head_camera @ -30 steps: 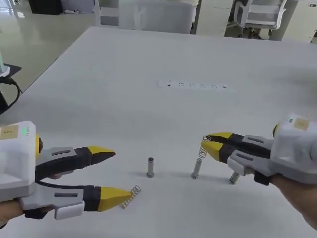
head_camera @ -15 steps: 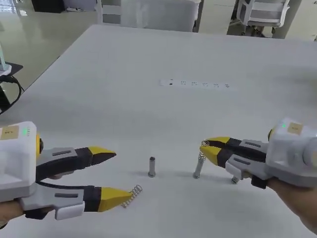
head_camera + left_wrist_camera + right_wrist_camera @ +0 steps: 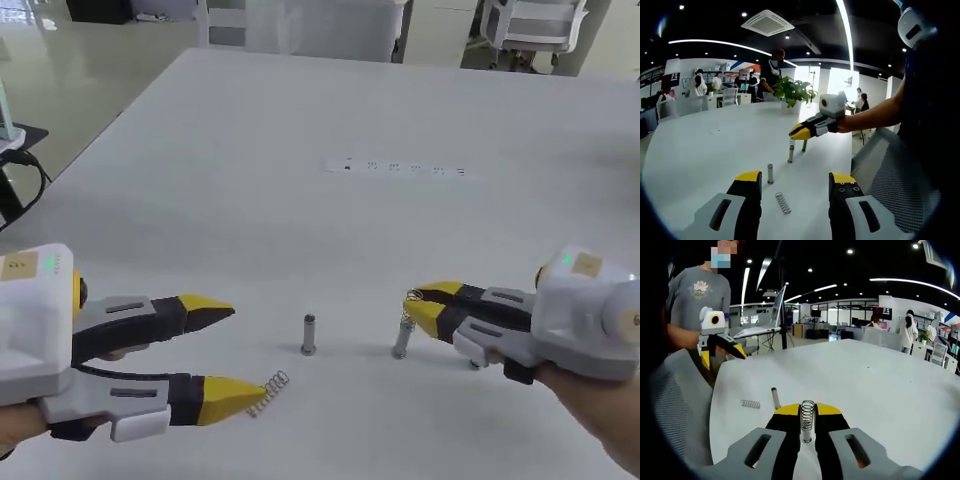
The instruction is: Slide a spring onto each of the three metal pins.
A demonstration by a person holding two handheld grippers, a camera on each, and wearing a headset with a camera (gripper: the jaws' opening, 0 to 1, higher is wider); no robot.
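A white table (image 3: 300, 130) with a flush socket strip (image 3: 395, 168) stands in an open office, with chairs (image 3: 525, 25) at 12 o'clock. There are three pins: a bare pin (image 3: 308, 335), a middle pin (image 3: 401, 342) and a third pin (image 3: 473, 362), half hidden. Two springs can be counted. The loose spring (image 3: 268, 392) lies at 7 o'clock from the bare pin, by the left gripper (image 3: 235, 350), whose jaws gape. The right gripper (image 3: 415, 303) pinches the held spring (image 3: 408, 320) at the middle pin's top.

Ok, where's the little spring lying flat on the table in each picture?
Head view: the loose spring lies low, left of centre.
Left gripper view: loose spring at bottom centre, between the jaws.
Right gripper view: loose spring left of centre.
Landmark: the bare pin stands nearest it in all three.
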